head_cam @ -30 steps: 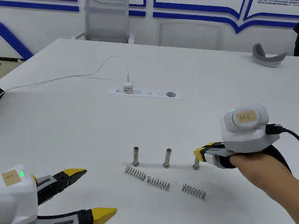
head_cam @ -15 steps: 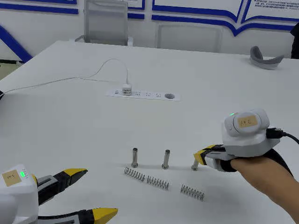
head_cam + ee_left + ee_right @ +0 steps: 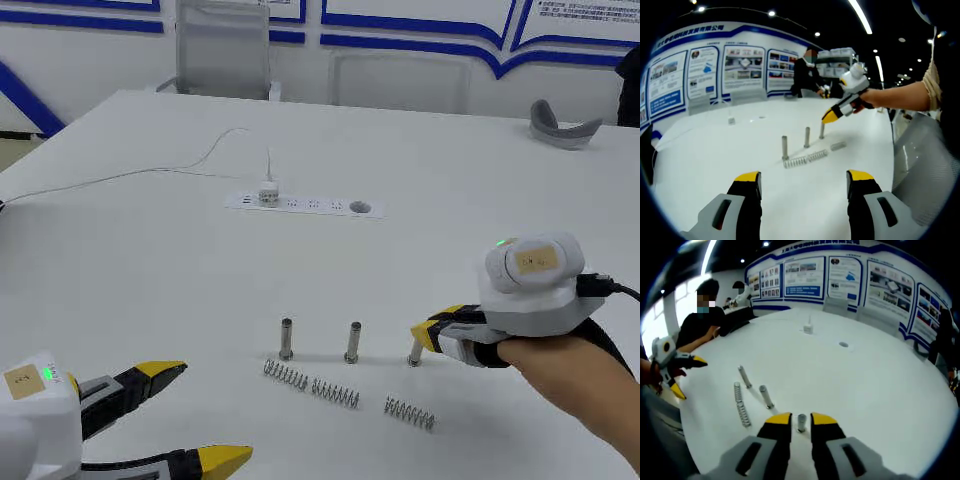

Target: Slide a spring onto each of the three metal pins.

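Three metal pins stand in a row on the white table: the left pin (image 3: pixel 286 338), the middle pin (image 3: pixel 353 341) and the right pin (image 3: pixel 414 351). Three springs lie in front of them: one (image 3: pixel 286 375), another (image 3: pixel 334 392) and a third (image 3: pixel 410 412). My right gripper (image 3: pixel 428 334) has its yellow tips at the top of the right pin. In the right gripper view that pin (image 3: pixel 801 422) sits between the narrowly set jaws of the gripper (image 3: pixel 800 419). My left gripper (image 3: pixel 196 415) hangs open near the table's front left, pointed at the pins (image 3: pixel 784 148) with nothing in it (image 3: pixel 804 177).
A white power strip (image 3: pixel 300 203) with a plug and trailing cable lies mid-table. A grey curved object (image 3: pixel 562 125) rests at the far right edge. A chair (image 3: pixel 222 45) stands behind the table. People sit at a nearby table (image 3: pixel 705 315).
The head camera has shifted a little. My right gripper stays at the right pin, and the left gripper has not moved.
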Motion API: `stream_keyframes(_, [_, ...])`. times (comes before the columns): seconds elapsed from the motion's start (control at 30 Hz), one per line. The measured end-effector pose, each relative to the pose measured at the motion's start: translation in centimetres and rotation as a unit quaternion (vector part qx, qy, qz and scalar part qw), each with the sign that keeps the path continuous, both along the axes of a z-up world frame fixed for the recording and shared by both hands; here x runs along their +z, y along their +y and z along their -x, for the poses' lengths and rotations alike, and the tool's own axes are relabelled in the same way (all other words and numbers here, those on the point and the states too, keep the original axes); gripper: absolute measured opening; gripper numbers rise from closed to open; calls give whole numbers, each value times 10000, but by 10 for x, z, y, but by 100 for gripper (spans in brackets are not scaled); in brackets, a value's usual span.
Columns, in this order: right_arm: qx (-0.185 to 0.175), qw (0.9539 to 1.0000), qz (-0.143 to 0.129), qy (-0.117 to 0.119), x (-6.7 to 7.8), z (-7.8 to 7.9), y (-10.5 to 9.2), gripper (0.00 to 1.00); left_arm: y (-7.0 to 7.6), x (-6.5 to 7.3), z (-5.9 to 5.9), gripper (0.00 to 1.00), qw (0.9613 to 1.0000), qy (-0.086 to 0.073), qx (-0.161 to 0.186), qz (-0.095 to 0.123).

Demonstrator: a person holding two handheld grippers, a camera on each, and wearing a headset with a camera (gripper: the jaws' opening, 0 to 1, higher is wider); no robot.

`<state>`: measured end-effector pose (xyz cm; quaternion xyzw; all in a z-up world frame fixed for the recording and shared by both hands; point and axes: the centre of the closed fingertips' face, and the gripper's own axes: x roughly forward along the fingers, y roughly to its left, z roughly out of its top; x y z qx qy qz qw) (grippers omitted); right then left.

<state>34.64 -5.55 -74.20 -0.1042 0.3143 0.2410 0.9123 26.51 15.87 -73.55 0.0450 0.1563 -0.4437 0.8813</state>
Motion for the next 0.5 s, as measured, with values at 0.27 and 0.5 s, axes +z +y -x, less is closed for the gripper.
stream_keyframes(0.27, [113,9999,-3,-105,8,11,0,16,0,0,0,70,10000,-2,-7,-4])
stream_keyframes(0.5, [397,9992,67,-63,9,26,7,16,-1,1,1,70,10000,-2,-26,-4])
